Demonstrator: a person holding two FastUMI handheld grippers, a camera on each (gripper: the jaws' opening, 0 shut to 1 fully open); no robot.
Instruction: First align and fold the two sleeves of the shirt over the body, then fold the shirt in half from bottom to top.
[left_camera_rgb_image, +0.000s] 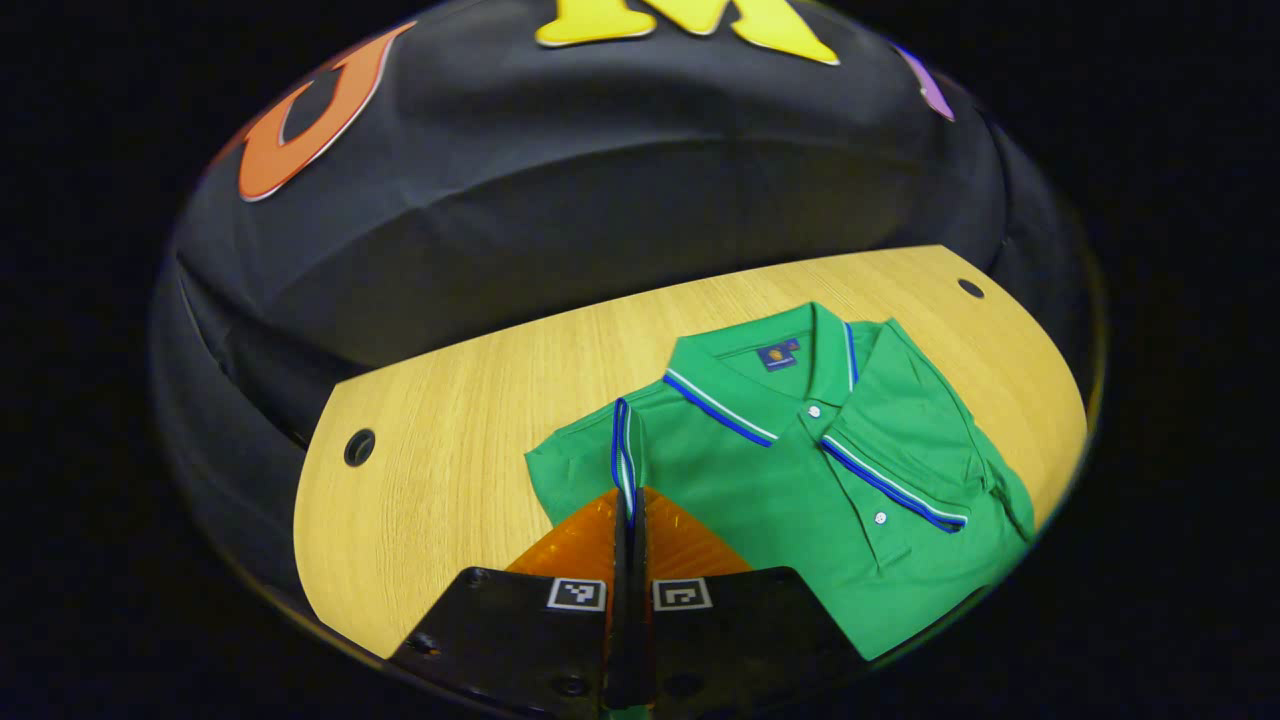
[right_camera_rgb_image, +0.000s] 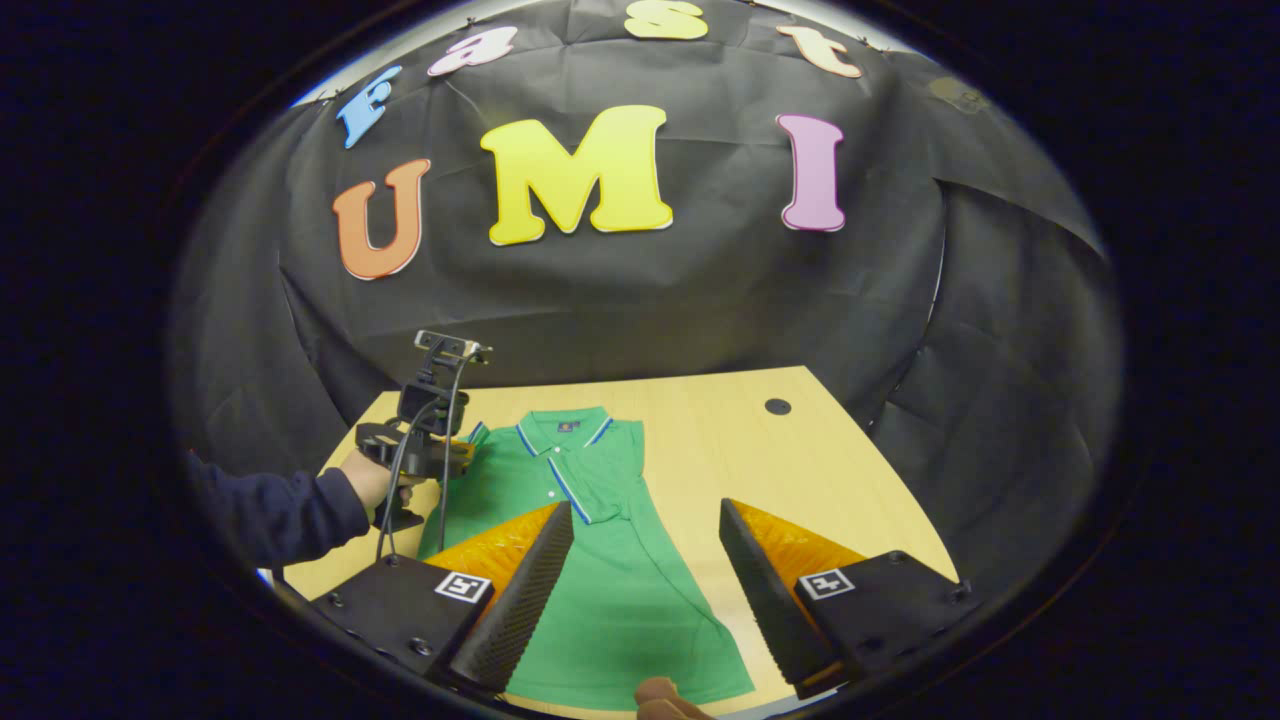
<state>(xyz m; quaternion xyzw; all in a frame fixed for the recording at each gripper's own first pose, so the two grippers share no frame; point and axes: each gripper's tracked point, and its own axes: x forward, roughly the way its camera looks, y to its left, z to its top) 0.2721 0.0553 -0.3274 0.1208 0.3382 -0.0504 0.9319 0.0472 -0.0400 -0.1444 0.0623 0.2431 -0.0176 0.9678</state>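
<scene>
- A green polo shirt (left_camera_rgb_image: 800, 480) is laid flat, front up, on a light wooden table (left_camera_rgb_image: 450, 470), with its collar (left_camera_rgb_image: 760, 385) turned toward the black cloth wall at the back.
- In the left gripper view, the left gripper (left_camera_rgb_image: 630, 520) is seen with its fingers pressed together on the striped cuff (left_camera_rgb_image: 622, 450) of one sleeve, a thin edge of fabric being pinched between them.
- That sleeve (left_camera_rgb_image: 580, 465) is gathered at the shirt's shoulder, beside the collar, and is held over the edge of the body.
- The other sleeve (left_camera_rgb_image: 920, 440) is already folded across the chest, its blue-and-white trimmed cuff lying just beside the button placket.
- In the right gripper view, the right gripper (right_camera_rgb_image: 645, 560) is held above the shirt's lower part with its fingers spread wide apart; nothing is gripped between them.
- The shirt (right_camera_rgb_image: 600, 560) is seen there lengthwise, collar far and hem near, its hem lying close to the near table edge.
- The left gripper (right_camera_rgb_image: 425, 450) is also seen farther off at the shirt's shoulder, carried by a hand (right_camera_rgb_image: 375, 480) in a dark sleeve (right_camera_rgb_image: 270, 515).
- Two round holes are set in the tabletop (right_camera_rgb_image: 780, 450) near its far corners.
</scene>
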